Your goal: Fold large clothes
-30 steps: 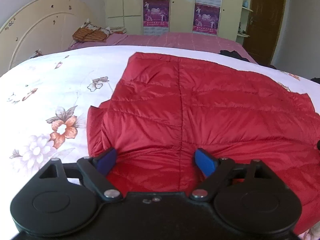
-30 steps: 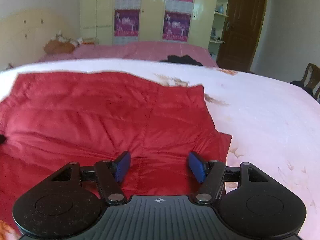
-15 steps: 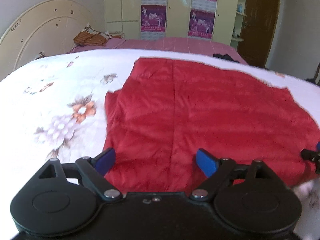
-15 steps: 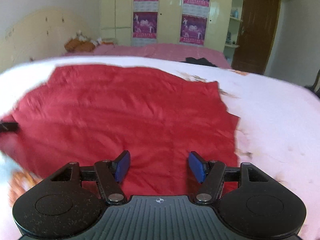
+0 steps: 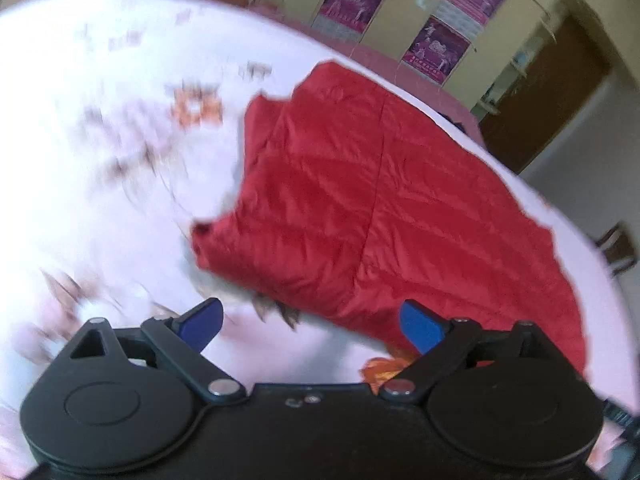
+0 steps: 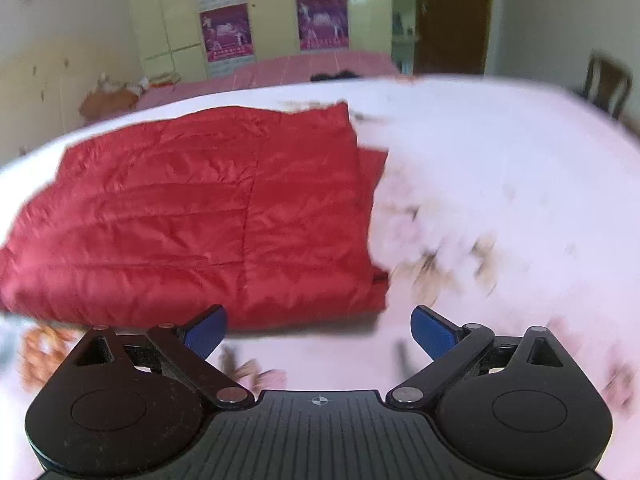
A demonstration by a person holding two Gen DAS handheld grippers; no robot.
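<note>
Between folds: red quilted puffer jacket lay flat on white floral bedsheet. Left gripper and right gripper both released, empty, jacket at 12 o'clock. Next move, likely: regrasp the jacket's near edge.

Jacket on bedspread, wardrobe behind, chair at right

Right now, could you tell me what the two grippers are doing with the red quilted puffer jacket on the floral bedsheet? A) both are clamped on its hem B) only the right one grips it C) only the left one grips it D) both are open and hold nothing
D: the left gripper and right gripper both have their blue fingers spread, with only floral bedsheet between them; the red quilted puffer jacket lies beyond the fingertips.
</note>
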